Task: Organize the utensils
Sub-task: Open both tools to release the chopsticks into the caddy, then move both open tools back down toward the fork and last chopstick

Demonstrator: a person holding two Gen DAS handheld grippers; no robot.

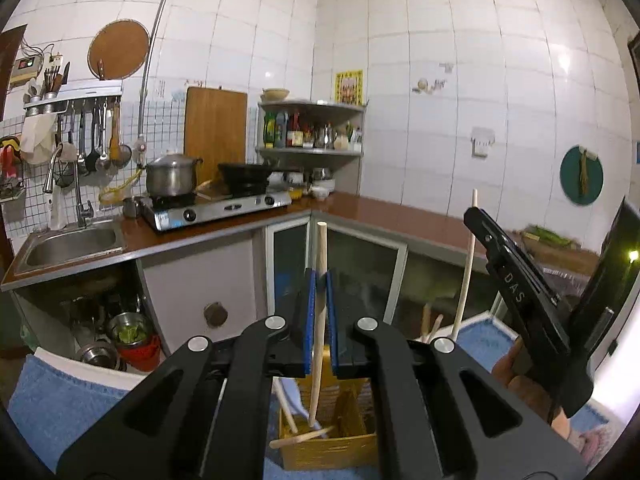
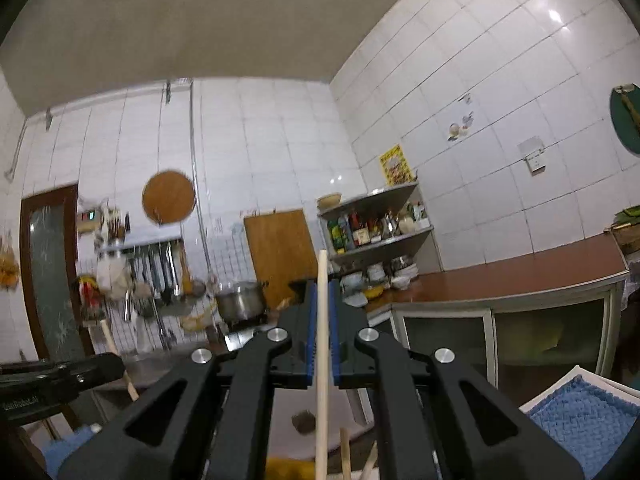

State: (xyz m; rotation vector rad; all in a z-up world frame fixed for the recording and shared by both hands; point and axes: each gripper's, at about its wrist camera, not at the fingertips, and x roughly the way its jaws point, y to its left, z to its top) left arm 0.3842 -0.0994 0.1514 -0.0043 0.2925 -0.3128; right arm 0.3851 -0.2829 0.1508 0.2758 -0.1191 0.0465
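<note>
My left gripper is shut on a light wooden stick utensil, held upright with its lower end inside a wooden utensil box below. Other wooden utensils lean in that box. My right gripper is shut on a second wooden stick, also upright. In the left wrist view the right gripper shows at the right, with its stick reaching down toward more wooden handles. In the right wrist view the left gripper's body shows at the lower left.
A blue towel covers the surface under the box. Beyond are a brown kitchen counter, a sink, a gas stove with a pot and wok, a corner shelf of bottles, and hanging ladles.
</note>
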